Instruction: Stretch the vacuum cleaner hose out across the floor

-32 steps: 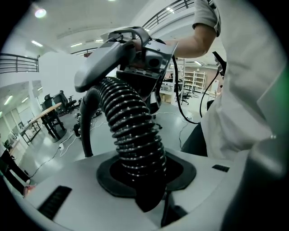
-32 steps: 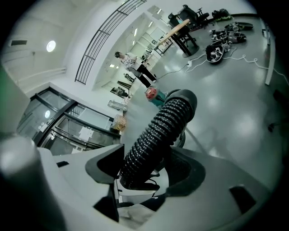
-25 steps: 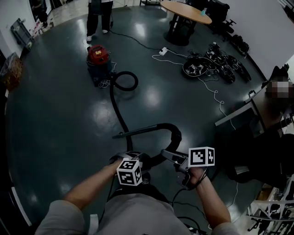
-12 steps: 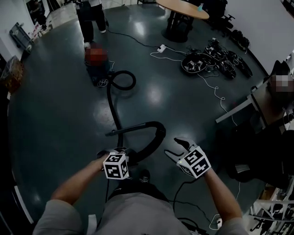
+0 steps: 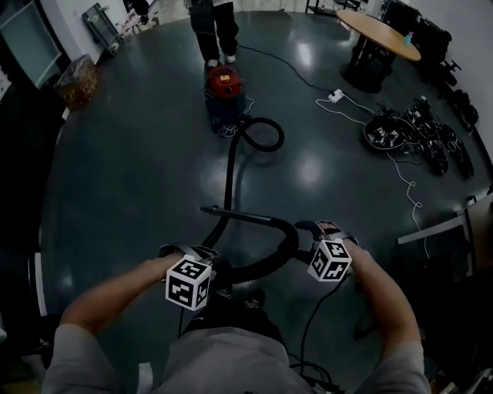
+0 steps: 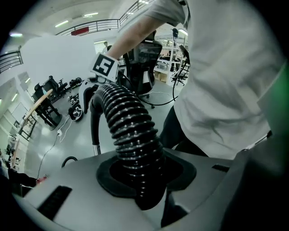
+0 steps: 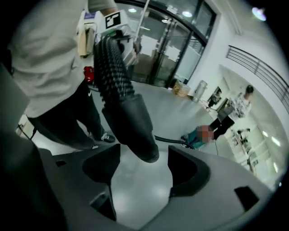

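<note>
Comparing this moment with the two earlier head views, the camera has swung. The vacuum cleaner (image 5: 224, 86), red-lidded on a blue body, now sits at upper centre rather than upper left. A standing person (image 5: 216, 23) is just behind it.

Right gripper (image 7: 143, 173): a second ago it was at the hose (image 5: 231, 173), close beside the other tool. Half a second ago it hung apart from the hose, off to the right. Now it is back at the top of the raised bend, and its marker cube (image 5: 331, 260) has rolled to show other faces. Its jaws have just been opening and stand wide. The smooth black cuff (image 7: 135, 124) lies between them with a gap on either side, so this tool is released.

Left gripper (image 6: 143, 180): clenched on the corrugated part of the hose, the ribs pinched between its pads, as in both earlier views.

Course of the hose: from the canister it makes one loop on the floor just beside the machine and runs along the floor toward the wearer. There it rises into an arc between the two grippers. The rigid tube (image 5: 235, 215) juts leftward from the far end of that arc.

Print: black-and-white square markers cover each cube. Any lettering on the red lid is too small to read.
</note>
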